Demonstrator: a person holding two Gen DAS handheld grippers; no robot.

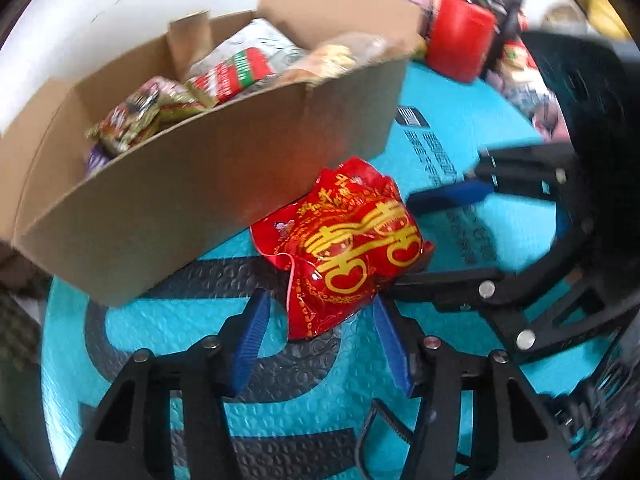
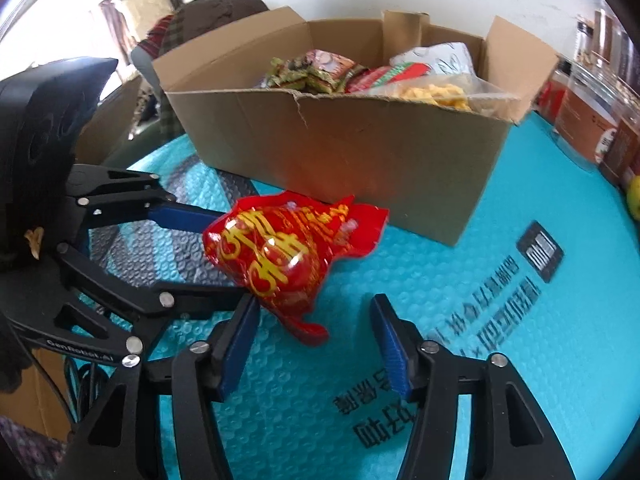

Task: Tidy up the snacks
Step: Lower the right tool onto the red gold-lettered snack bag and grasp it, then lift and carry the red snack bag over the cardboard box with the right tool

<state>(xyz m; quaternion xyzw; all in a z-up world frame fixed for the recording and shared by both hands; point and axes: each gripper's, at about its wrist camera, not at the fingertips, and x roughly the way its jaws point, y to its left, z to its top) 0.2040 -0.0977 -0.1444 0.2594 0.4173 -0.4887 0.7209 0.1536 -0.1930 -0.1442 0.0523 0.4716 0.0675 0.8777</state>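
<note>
1. The red bag (image 1: 344,256) lies on the bench beside the box (image 1: 208,184).
2. Your left jaws (image 1: 320,334) grasp its lower end.
3. Your right jaws (image 2: 316,340) stand released, alongside the bag.

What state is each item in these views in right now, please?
cardboard box: flaps open, upright, filled with snack packets.
red snack bag: crumpled, outside the box, on the teal mat.
left gripper: jaws apart around the bag's end, grip unclear.
right gripper: open, bag's tail between the fingers.
</note>
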